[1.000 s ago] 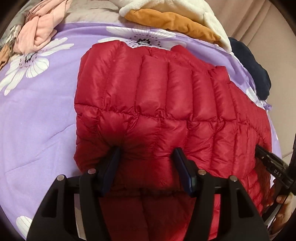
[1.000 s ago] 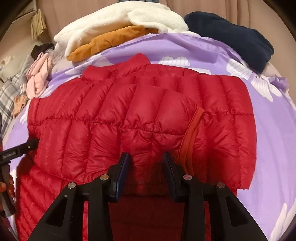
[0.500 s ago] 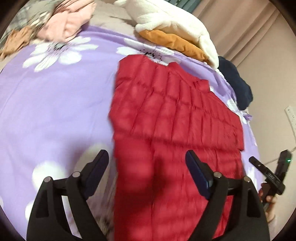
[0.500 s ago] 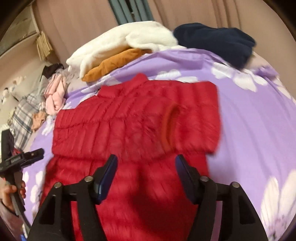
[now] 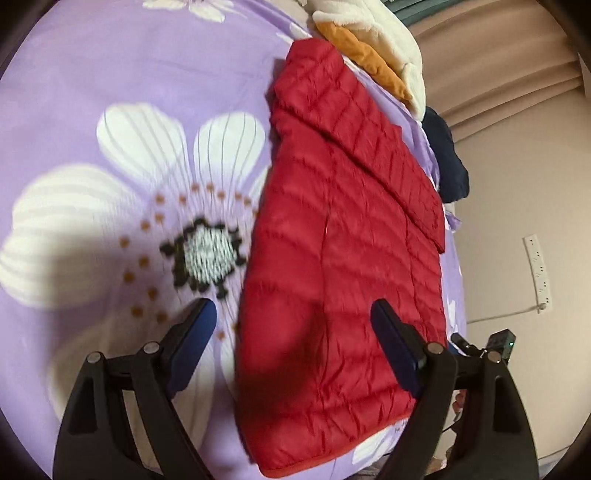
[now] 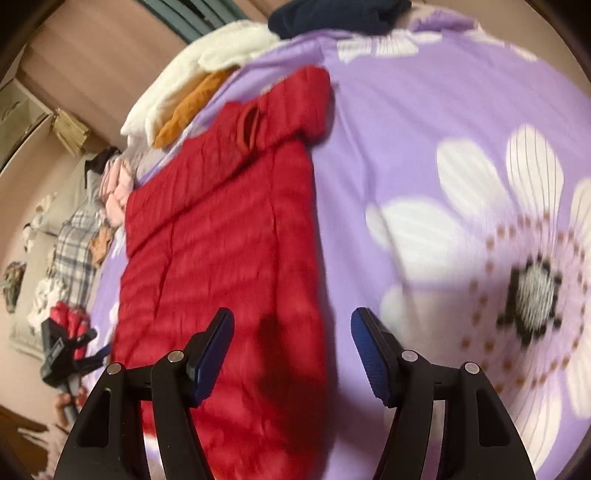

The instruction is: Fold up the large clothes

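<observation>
- Red down jacket (image 5: 343,258) flat on purple flowered bed cover (image 5: 110,92), sleeves folded in across the chest, body a long narrow panel; hem nearest both cameras.
- Left claw (image 5: 291,347) spread wide, nothing between the pads; poised above the jacket's left hem corner, one finger over bare cover, one over red fabric.
- Right claw (image 6: 291,354) likewise spread wide, empty; straddling the jacket's right edge near the hem.
- Judged step: reaching for the hem corners for the lengthwise fold toward the collar. Sleeve folds look done; end fold not yet made.
- Risk: slick, puffy shell. Pinching the top layer only would leave the lower layer behind, giving a skewed fold.
- Risk: uneven lift between the two claws could let the tucked sleeves slide out sideways.
- Risk: trapped air in the quilting may spring the fold open once released.
- Risk: catching the bed cover along with the hem, since each claw overhangs the edge.
- Containers: none visible. Loose piles only, at the far end of the bed: white fleece (image 6: 221,55) over an orange garment (image 6: 192,107), dark navy item (image 6: 332,14) beside them.
</observation>
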